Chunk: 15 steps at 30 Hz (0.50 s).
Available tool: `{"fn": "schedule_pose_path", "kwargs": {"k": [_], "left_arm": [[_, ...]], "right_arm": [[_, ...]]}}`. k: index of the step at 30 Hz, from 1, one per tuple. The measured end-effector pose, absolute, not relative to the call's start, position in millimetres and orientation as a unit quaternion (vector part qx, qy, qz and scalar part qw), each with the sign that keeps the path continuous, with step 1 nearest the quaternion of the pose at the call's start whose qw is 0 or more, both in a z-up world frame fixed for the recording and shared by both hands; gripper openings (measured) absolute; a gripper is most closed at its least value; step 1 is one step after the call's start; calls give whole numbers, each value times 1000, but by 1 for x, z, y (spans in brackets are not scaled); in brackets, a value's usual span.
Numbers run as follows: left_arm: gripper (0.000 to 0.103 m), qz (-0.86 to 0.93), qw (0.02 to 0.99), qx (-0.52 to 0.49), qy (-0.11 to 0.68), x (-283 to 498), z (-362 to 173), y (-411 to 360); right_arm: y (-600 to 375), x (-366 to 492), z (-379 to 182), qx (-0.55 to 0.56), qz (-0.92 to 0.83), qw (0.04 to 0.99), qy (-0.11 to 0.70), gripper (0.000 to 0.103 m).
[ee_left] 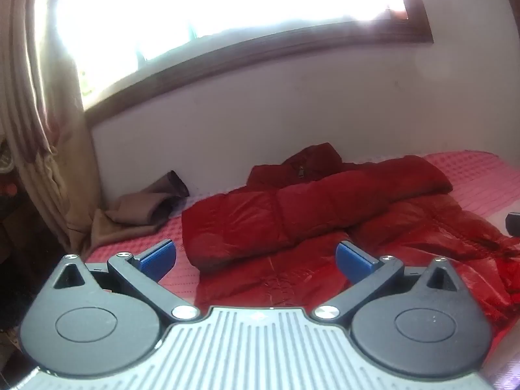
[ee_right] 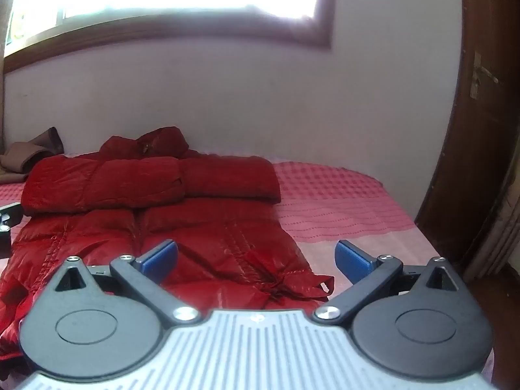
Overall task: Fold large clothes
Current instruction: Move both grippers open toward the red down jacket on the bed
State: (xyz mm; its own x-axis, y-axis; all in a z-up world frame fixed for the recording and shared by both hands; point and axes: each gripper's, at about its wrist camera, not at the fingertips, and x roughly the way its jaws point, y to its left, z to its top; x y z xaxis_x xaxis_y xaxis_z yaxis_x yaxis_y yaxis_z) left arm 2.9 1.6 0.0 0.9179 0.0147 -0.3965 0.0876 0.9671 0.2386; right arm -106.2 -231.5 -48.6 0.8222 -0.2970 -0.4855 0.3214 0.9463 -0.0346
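A shiny red puffer jacket (ee_left: pixel 292 214) lies on the pink bed, collar toward the wall, with both sleeves folded across the chest. It also shows in the right wrist view (ee_right: pixel 162 195), its hem nearest me. My left gripper (ee_left: pixel 255 258) is open and empty, above the jacket's lower left part. My right gripper (ee_right: pixel 256 256) is open and empty, above the jacket's lower right hem corner. The right gripper's edge (ee_left: pixel 513 224) shows in the left wrist view, and the left gripper's edge (ee_right: pixel 8 221) shows in the right wrist view.
A pink checked bedspread (ee_right: pixel 331 195) covers the bed. A brown garment (ee_left: pixel 143 208) lies bunched at the far left by the white wall. A curtain (ee_left: pixel 39 130) hangs at left under a bright window. A wooden door (ee_right: pixel 481 130) stands at right.
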Motion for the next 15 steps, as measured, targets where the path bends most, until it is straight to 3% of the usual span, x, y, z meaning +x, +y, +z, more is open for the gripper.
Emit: {"fn": "schedule_pose_path", "kwargs": {"k": [7,15], "left_arm": [[103,-28,969,129,209,12,3,9],[103,-41,963,199,177,5,-5,-7]], "right_arm": [[-242,-101,-50,45,-156,951,265,103],[-249,-89,-66,65,-140,948,278,103]]}}
